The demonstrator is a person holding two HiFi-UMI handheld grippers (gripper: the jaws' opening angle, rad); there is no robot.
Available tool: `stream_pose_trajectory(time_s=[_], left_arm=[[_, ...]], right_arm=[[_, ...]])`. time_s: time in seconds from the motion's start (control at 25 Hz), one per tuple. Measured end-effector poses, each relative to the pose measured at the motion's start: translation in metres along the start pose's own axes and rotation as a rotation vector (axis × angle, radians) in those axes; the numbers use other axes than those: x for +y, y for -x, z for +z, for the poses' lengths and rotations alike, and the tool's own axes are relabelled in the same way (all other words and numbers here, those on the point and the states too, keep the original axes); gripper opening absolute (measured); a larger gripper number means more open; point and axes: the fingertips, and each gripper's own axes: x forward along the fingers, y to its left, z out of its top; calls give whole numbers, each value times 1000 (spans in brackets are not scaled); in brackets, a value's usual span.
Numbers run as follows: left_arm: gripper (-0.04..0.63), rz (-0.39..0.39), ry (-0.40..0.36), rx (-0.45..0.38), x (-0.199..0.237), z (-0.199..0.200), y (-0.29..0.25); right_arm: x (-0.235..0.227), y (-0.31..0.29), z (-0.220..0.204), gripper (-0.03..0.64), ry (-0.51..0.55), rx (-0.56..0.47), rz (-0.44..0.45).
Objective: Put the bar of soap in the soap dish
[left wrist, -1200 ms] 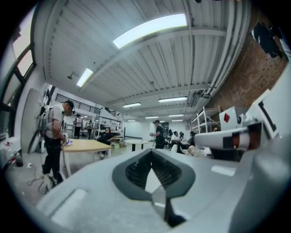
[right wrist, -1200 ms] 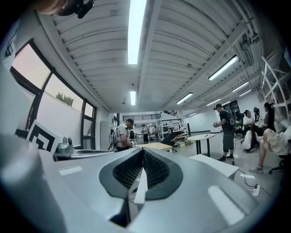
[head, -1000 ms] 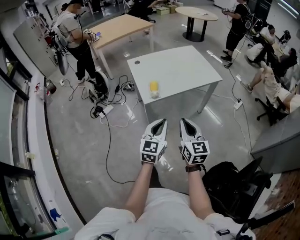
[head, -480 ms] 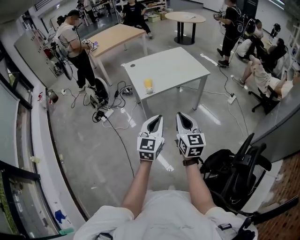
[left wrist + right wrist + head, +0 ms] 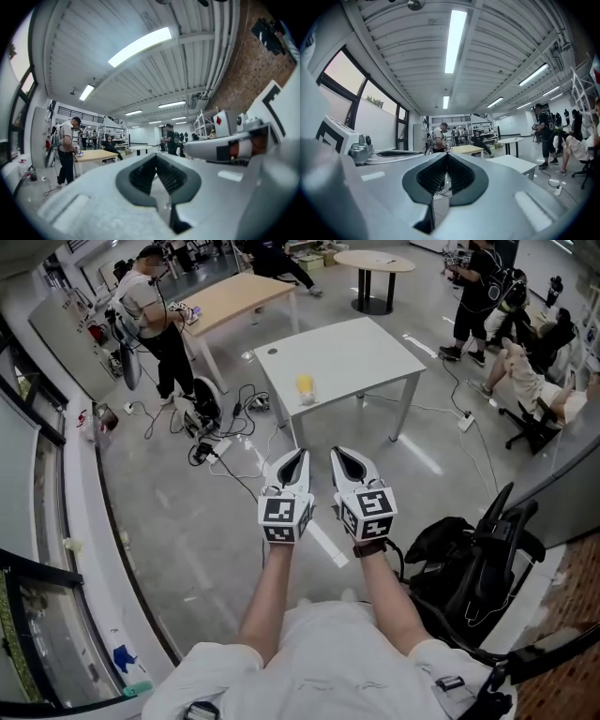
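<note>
The left hand-held gripper and the right hand-held gripper hang side by side above the grey floor, well apart from the white counter. Each has its jaws together at the tips and holds nothing (only the room shows behind them). The yellow bar of soap lies near the counter's front edge, just beside the pale soap dish.

White top, watch (blk strap).

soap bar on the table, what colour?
Yellow. The bar of soap shows best in the head view, near the front edge of the white table.
</note>
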Motion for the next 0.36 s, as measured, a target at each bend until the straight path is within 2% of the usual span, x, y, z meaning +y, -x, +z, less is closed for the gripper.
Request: stream_pose_trajectory(time_s=[0.16, 0.36], left_arm=[[0, 10, 21, -8, 11, 7, 11], [0, 1, 3, -20, 20, -10, 23]], right_arm=[[7, 0, 3, 11, 1, -6, -19], [16, 1, -11, 11, -12, 19, -32]])
